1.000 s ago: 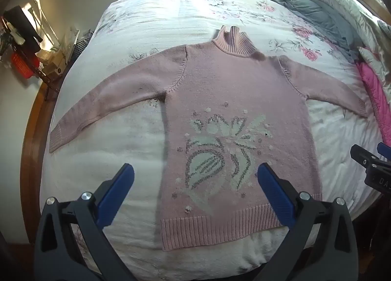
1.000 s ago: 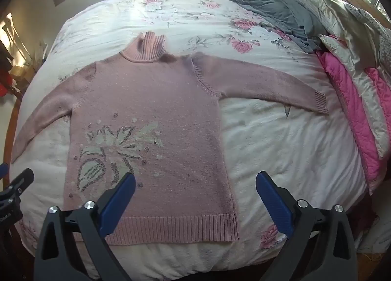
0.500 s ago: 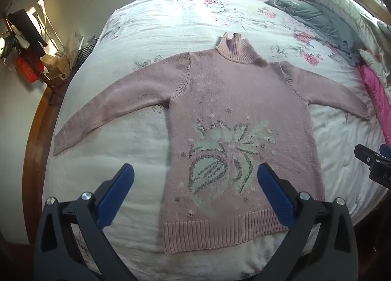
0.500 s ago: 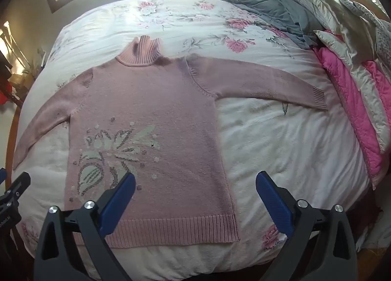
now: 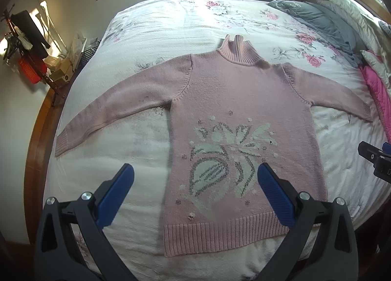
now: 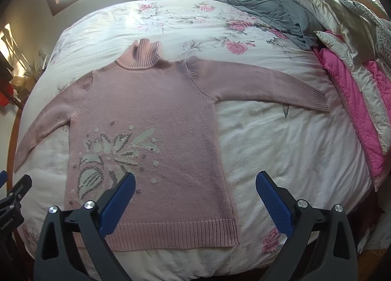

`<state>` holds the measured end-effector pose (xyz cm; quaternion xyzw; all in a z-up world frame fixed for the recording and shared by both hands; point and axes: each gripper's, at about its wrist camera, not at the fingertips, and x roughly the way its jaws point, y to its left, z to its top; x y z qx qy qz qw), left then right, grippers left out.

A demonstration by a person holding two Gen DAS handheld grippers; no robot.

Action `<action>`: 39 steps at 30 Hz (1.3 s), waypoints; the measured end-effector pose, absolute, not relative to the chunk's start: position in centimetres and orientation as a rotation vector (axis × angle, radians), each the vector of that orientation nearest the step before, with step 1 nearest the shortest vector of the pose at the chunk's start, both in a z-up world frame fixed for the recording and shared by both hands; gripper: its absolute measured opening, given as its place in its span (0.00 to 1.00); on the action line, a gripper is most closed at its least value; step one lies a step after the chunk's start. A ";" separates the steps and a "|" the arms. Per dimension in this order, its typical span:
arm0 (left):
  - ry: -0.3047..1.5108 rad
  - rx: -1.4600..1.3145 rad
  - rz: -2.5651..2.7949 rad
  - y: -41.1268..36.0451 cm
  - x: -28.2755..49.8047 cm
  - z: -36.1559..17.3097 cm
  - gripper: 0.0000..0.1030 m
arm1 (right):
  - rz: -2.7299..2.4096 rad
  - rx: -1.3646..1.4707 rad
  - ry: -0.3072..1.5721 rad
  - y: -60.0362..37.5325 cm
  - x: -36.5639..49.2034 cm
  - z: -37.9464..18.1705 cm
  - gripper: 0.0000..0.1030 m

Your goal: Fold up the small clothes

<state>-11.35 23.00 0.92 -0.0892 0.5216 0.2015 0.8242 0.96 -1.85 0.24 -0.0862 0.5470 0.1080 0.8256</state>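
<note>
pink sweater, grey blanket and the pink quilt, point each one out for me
pink sweater (image 5: 234,100), left wrist view, on the plain chest below the collar
grey blanket (image 6: 266,12), right wrist view, on its flat middle
pink quilt (image 6: 347,90), right wrist view, on the stitched pink face

The left gripper (image 5: 194,184) hangs in the air with its jaws spread wide and nothing between the blue pads (image 5: 114,198). The right gripper (image 6: 195,185) hangs level beside it, jaws just as wide and empty. Each shows at the edge of the other's view.
</note>
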 end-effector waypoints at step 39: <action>1.114 -0.170 0.454 23.2 -11.1 0.0 0.97 | 0.243 -0.170 1.157 -2.1 1.6 -0.1 0.96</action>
